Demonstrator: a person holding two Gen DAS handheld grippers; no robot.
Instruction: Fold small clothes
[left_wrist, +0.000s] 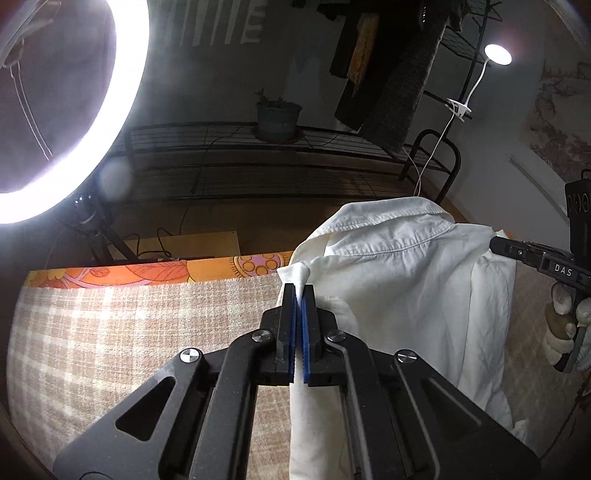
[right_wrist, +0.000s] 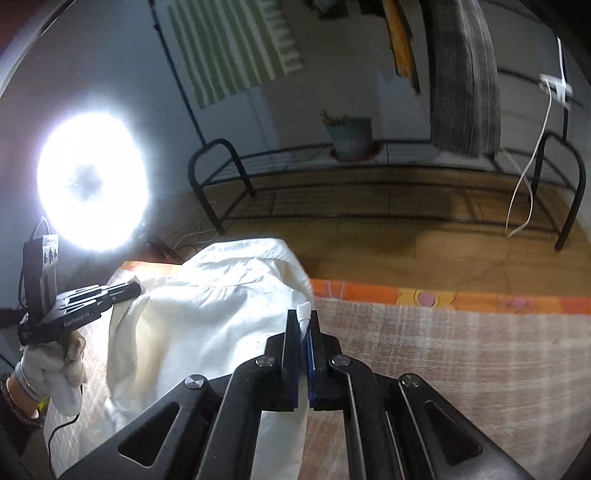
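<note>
A small white collared shirt (left_wrist: 406, 266) hangs stretched between both grippers above a beige checked cloth (left_wrist: 129, 332). My left gripper (left_wrist: 299, 291) is shut on the shirt's left edge, with fabric pinched between its blue pads. My right gripper (right_wrist: 303, 317) is shut on the shirt's (right_wrist: 207, 317) right edge. The collar points up and away. The right gripper also shows at the right of the left wrist view (left_wrist: 498, 245). The left gripper also shows at the left of the right wrist view (right_wrist: 133, 290).
An orange patterned sheet (left_wrist: 147, 273) lies under the checked cloth at its far edge. A bright ring light (left_wrist: 122, 110) stands at the left. A black wire rack (right_wrist: 369, 173) with a potted plant (right_wrist: 351, 136) and hanging clothes (left_wrist: 369, 55) stands behind.
</note>
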